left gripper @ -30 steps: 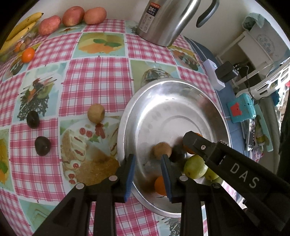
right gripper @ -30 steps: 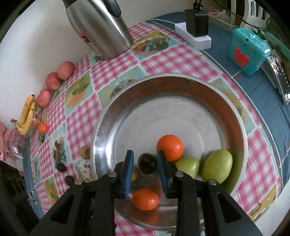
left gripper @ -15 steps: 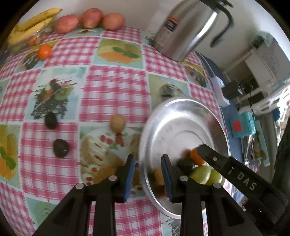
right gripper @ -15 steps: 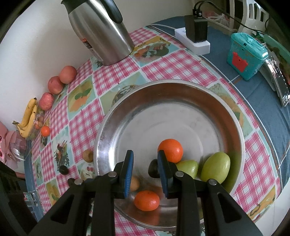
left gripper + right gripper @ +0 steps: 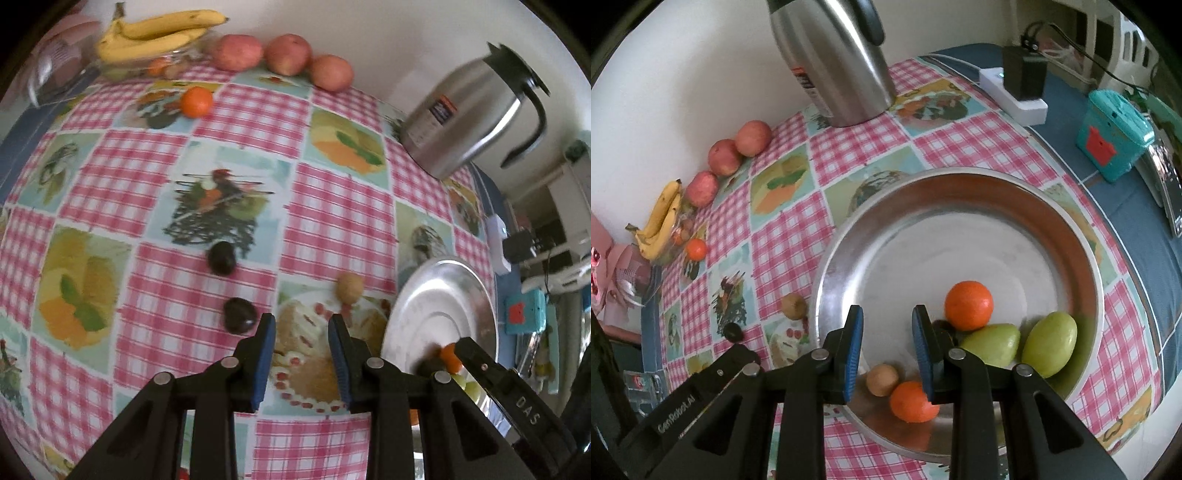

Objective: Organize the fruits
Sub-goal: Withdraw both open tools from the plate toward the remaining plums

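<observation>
A: Where does the fruit sit?

B: Most of it lies in the steel bowl [image 5: 1082, 236]: two oranges [image 5: 968, 305], two green fruits [image 5: 1049, 343], a small tan fruit [image 5: 882, 379], and a dark one [image 5: 943, 326] half hidden behind the right tongs [image 5: 887, 350]. Loose on the checked worktop [image 5: 332, 206] are two dark fruits [image 5: 221, 257], another tan one [image 5: 350, 288] just beside the bowl's rim, and an orange [image 5: 197, 102] near the bananas [image 5: 155, 33] and three apples [image 5: 288, 53] by the wall.

A: What has changed?

B: A second ago the left tongs [image 5: 301, 358] hung over the bowl's near rim. Now they are over the cloth left of it, above the printed cake, with the nearer dark fruit just off their left finger. The right tongs have barely shifted; the dark fruit that lay between their fingers is now right of them, against the orange.

A: And the grip?

B: Both pairs stand narrowly parted, nearly closed, holding nothing.
</observation>
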`<state>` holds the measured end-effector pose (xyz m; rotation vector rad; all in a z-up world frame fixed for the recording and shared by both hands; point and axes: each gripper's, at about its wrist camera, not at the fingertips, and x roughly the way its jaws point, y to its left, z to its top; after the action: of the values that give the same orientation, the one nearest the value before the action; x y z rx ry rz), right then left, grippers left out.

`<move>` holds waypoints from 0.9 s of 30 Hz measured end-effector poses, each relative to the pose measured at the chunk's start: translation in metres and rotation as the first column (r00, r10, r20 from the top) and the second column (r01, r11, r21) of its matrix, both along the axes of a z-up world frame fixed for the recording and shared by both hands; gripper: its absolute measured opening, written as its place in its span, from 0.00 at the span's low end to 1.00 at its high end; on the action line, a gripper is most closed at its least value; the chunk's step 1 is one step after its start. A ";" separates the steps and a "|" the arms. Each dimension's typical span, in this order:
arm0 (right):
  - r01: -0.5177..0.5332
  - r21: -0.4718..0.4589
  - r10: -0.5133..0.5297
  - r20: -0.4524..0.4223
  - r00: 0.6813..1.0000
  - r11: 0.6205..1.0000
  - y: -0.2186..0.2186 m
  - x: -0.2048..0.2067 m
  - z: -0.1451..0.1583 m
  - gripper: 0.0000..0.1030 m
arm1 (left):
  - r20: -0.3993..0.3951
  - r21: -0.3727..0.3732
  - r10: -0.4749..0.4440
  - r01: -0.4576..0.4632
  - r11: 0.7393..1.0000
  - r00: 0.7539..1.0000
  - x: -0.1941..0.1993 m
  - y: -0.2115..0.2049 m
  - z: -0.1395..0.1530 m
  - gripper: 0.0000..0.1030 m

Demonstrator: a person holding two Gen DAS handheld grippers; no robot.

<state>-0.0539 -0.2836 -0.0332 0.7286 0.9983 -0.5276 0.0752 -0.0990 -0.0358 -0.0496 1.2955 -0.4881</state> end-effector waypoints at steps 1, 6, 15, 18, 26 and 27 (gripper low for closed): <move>-0.004 -0.002 0.004 0.001 1.000 1.000 0.001 0.001 0.001 0.27 | 0.000 -0.001 0.009 -0.009 1.000 1.000 0.002 0.003 0.001 0.32; -0.015 -0.010 0.015 -0.008 1.000 1.000 0.003 0.003 0.001 0.27 | 0.007 0.004 0.026 -0.026 1.000 1.000 0.004 0.007 0.003 0.36; -0.019 -0.033 0.016 -0.074 0.997 0.999 0.003 0.007 -0.009 0.66 | 0.028 0.037 0.036 -0.037 0.999 0.999 0.005 0.006 0.001 0.84; -0.020 -0.049 0.016 -0.082 0.996 0.999 0.003 0.008 -0.010 0.68 | 0.044 0.049 0.052 -0.054 0.997 0.998 0.007 0.009 0.001 0.91; -0.033 -0.072 0.026 -0.089 0.996 0.997 0.003 0.010 -0.010 0.87 | 0.083 0.056 0.090 -0.094 0.994 0.993 0.011 0.017 0.004 1.00; -0.035 -0.074 0.028 -0.086 0.996 0.997 0.003 0.010 -0.010 0.87 | 0.089 0.058 0.093 -0.098 0.994 0.992 0.012 0.018 0.004 1.00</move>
<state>-0.0441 -0.2802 -0.0432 0.6260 1.0617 -0.5699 0.0868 -0.0810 -0.0317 -0.0378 1.2165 -0.3643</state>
